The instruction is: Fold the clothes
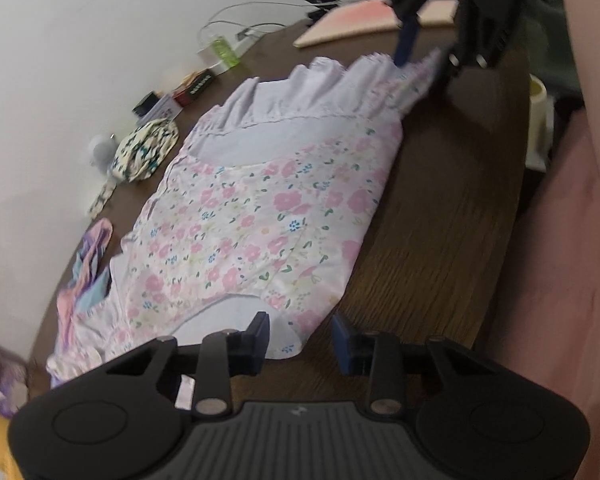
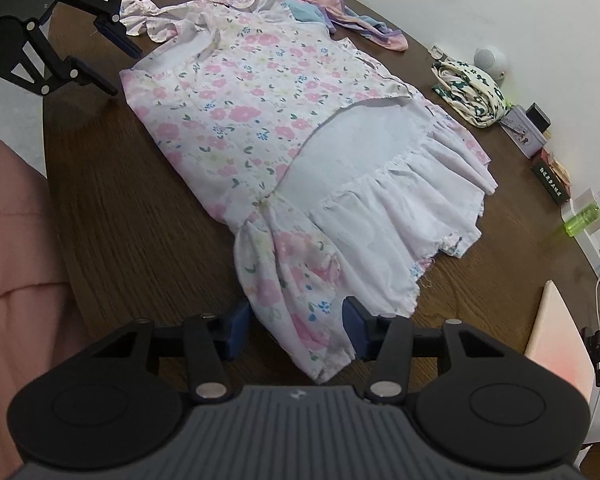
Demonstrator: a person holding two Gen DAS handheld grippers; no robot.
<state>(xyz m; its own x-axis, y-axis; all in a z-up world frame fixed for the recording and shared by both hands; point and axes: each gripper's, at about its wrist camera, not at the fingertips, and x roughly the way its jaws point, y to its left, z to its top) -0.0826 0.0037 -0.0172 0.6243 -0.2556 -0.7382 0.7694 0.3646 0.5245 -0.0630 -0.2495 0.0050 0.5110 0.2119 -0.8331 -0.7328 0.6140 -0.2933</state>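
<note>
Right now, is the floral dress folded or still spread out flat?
Partly folded. One side of the floral dress is turned over lengthwise, baring its pale inside, while the full length lies stretched along the table.

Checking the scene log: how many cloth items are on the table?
3, maybe more hidden: the pink floral dress spread mid-table, a pink-blue-purple garment bunched by its collar, and a folded cream cloth with dark flowers near the wall.

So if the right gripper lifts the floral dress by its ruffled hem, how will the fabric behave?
The floral dress is probably floppy: its ruffled hem already gathers and bunches between the right gripper fingers. It looks thin and light, so it would likely drape and drag across the wooden table rather than hold shape.
</note>
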